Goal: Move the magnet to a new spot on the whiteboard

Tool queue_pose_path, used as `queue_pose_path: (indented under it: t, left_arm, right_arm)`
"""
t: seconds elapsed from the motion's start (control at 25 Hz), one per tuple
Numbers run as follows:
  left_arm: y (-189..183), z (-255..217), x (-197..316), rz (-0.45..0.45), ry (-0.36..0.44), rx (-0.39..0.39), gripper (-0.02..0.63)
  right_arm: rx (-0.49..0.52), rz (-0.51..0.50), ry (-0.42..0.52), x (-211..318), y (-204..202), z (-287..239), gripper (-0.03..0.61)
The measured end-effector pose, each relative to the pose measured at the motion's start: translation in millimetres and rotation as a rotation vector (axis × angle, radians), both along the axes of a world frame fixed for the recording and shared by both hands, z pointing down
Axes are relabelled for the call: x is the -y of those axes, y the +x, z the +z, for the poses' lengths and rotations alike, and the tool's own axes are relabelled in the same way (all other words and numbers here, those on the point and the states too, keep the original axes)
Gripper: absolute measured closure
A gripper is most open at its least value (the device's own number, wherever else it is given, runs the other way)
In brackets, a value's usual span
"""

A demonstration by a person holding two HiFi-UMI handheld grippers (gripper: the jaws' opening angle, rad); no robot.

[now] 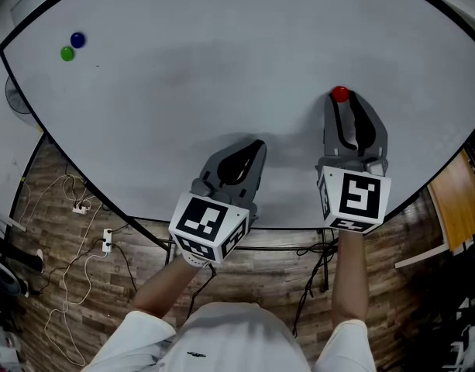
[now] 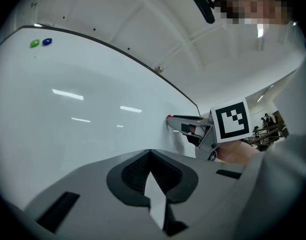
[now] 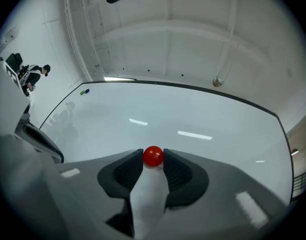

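A small round red magnet (image 1: 340, 94) sits on the white whiteboard (image 1: 222, 68), right of its middle. My right gripper (image 1: 342, 99) is shut on it, one jaw tip pressed against each side. The right gripper view has the red magnet (image 3: 153, 156) wedged between the tips of the right gripper (image 3: 153, 155). My left gripper (image 1: 256, 147) rests near the board's lower edge, shut with nothing in it. In the left gripper view its tips (image 2: 150, 152) meet, and the red magnet (image 2: 169, 117) shows at the right gripper's tip.
A blue magnet (image 1: 77, 39) and a green magnet (image 1: 67, 53) stick side by side at the board's far left. Below the board lie a wood floor, cables and a power strip (image 1: 107, 241). Wooden furniture (image 1: 458, 200) stands at the right.
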State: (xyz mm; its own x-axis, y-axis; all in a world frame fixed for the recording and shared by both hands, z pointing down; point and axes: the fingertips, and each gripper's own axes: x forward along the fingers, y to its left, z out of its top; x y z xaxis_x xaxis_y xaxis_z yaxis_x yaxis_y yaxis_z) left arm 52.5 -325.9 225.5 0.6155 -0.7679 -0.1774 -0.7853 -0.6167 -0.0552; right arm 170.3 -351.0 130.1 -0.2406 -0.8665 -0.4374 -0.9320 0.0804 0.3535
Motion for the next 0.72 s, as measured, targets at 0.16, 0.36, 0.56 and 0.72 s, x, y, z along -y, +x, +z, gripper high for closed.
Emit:
queue_pose_path:
  t: [0.16,0.36,0.56,0.72]
  left_arm:
    - [-0.2,1.4,-6.9,-0.002,-0.004,0.0,0.607]
    - [-6.4,4.3,-13.7,0.0,-0.011,0.0,0.607]
    - [-11.4,8.2,-23.0,-0.002,-0.022,-0.003,0.607]
    - [-14.6,13.5,-33.1,-0.007,-0.031,-0.001,0.607]
  right_arm:
    - [0.001,-0.005,0.003,-7.4,-1.2,1.3,0.446]
    - [0.012,-0.008,-0.002,-15.1,-8.5,6.0,0.446]
    - [0.054,-0.027,-0.023,-28.2,-9.8,15.4,0.446]
    - [0.089,-0.036,-0.054,-40.1,-7.2,30.7,0.449]
